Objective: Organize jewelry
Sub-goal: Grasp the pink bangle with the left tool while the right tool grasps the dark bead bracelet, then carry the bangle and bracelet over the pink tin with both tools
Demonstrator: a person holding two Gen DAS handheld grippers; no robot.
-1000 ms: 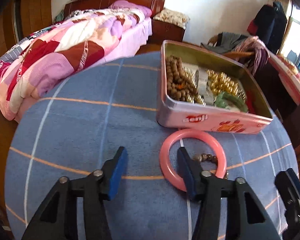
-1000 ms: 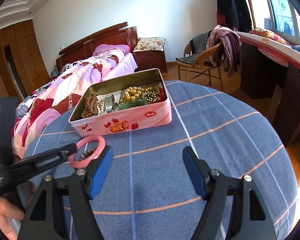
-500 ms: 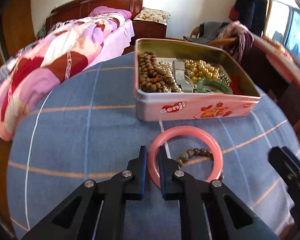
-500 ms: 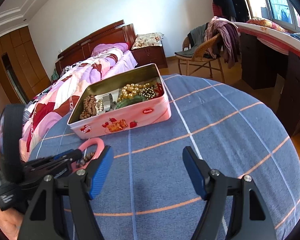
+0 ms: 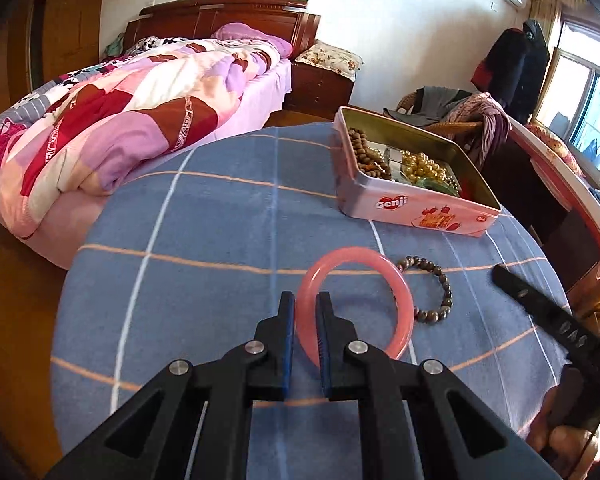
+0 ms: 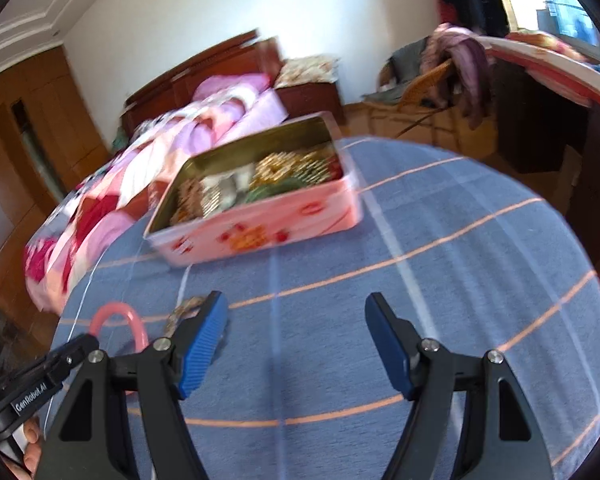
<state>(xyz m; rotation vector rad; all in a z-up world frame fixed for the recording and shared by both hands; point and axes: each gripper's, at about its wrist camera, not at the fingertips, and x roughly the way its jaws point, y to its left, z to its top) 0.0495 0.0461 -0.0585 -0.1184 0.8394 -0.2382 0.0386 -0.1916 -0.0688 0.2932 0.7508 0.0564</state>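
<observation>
The pink bangle (image 5: 354,306) is pinched at its left rim by the left gripper (image 5: 304,336), whose blue-padded jaws are closed on the ring's band; whether the bangle has cleared the blue checked tablecloth (image 5: 204,240) or is only tilted off it I cannot tell. Just to its right, a brown bead bracelet (image 5: 432,288) lies loose on the cloth, partly behind the bangle's far edge. Farther off and to the right stands the open pink tin (image 5: 412,204), which already holds wooden beads, golden pearls and something green.

The right gripper (image 6: 296,344) hangs over bare cloth with its jaws wide apart, holding nothing; its view is blurred, and the bead bracelet shows just behind its left finger.

The hold is the weak point, I think: a smooth, hard, round band held at one spot can pivot or slip between the pads, and it could swing into the tin's wall instead of clearing the rim. The bangle's edge might also catch the bead bracelet and drag it along. The tin is already crowded, so the bangle may perch on top.
</observation>
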